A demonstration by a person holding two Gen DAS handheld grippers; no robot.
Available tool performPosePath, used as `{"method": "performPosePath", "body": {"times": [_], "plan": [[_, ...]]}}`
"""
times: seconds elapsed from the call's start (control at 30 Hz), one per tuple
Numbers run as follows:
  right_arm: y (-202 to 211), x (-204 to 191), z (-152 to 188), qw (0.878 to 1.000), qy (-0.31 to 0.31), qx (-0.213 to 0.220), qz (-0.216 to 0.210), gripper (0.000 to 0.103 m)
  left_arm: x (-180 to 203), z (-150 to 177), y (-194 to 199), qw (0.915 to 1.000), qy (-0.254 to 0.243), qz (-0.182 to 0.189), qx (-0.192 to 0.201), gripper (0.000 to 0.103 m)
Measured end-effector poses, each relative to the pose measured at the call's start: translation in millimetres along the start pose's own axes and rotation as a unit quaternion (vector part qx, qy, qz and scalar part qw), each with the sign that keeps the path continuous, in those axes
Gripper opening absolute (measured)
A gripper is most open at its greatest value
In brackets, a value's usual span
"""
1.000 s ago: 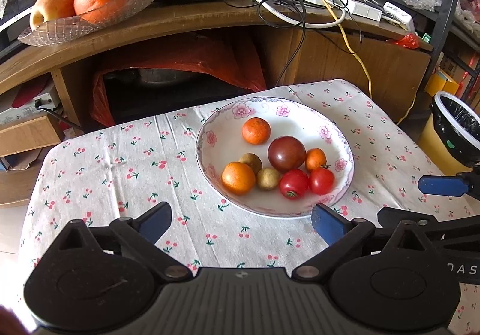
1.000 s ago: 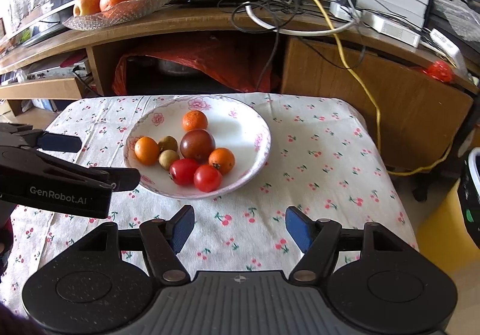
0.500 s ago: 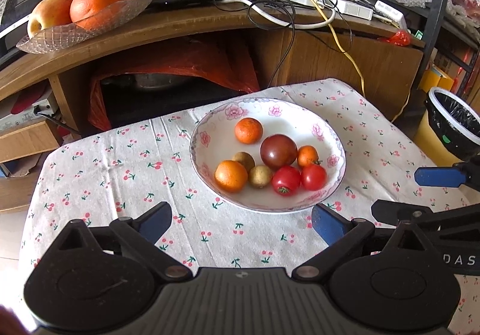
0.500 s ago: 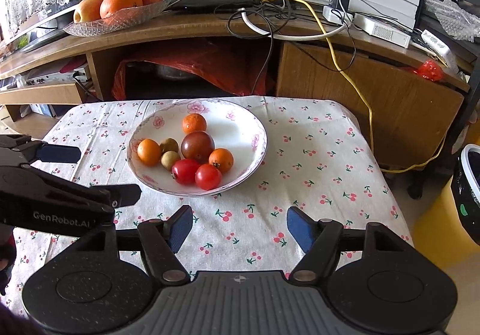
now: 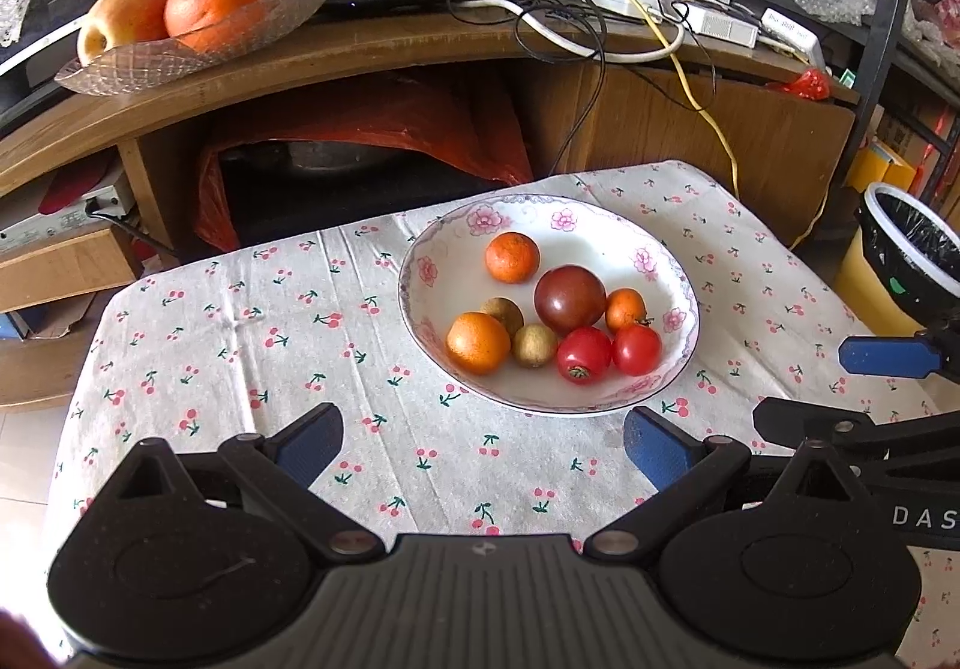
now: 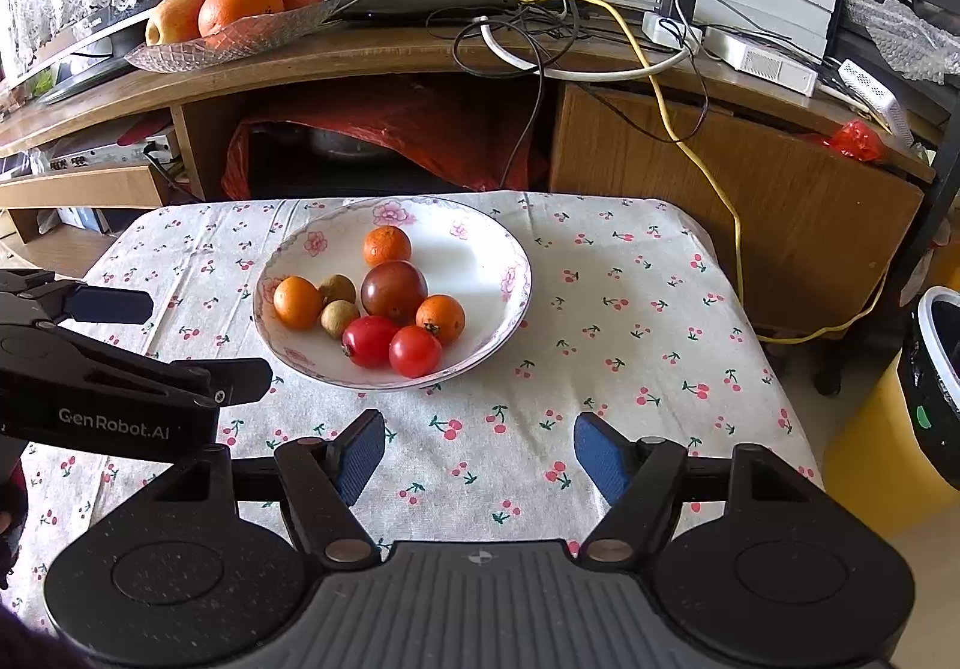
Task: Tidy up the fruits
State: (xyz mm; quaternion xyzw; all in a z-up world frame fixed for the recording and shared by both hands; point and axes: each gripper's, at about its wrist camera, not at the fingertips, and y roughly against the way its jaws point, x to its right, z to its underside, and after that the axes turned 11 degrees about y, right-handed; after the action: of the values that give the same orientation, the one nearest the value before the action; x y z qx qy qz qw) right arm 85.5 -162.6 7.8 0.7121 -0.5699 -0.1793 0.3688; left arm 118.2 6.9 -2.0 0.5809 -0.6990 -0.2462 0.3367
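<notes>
A white flowered bowl [image 5: 600,225] [image 6: 480,231] stands on the cherry-print tablecloth [image 5: 270,333]. It holds three small oranges, a dark purple tomato [image 5: 569,299] [image 6: 393,290], two red tomatoes [image 5: 583,355] and two brown longans [image 5: 534,345]. My left gripper [image 5: 483,444] is open and empty, hovering near the bowl's front-left side. My right gripper [image 6: 478,456] is open and empty, in front of the bowl to its right. Each gripper shows in the other's view.
A glass dish [image 5: 180,51] of oranges and apples sits on the curved wooden desk [image 5: 360,69] behind the table, beside a router and tangled cables [image 5: 570,9]. A yellow bin with a black liner [image 5: 900,261] stands at the table's right.
Both grippers have drawn back and risen slightly, so the bowl sits smaller and farther in both views. Both stay open. The fruit has not moved.
</notes>
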Motion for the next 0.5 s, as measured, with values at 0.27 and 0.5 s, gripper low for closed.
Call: {"method": "performPosePath", "body": {"times": [0.27,0.5], "plan": [[9,-4,5,1.0,-0.002,0.002,0.001,0.066,0,12,14,1.0,-0.002,-0.008,0.003,0.103],[19,-6,16,1.0,-0.01,-0.001,0.001,0.066,6,22,23,0.9998,-0.013,-0.016,0.008,0.103]]}}
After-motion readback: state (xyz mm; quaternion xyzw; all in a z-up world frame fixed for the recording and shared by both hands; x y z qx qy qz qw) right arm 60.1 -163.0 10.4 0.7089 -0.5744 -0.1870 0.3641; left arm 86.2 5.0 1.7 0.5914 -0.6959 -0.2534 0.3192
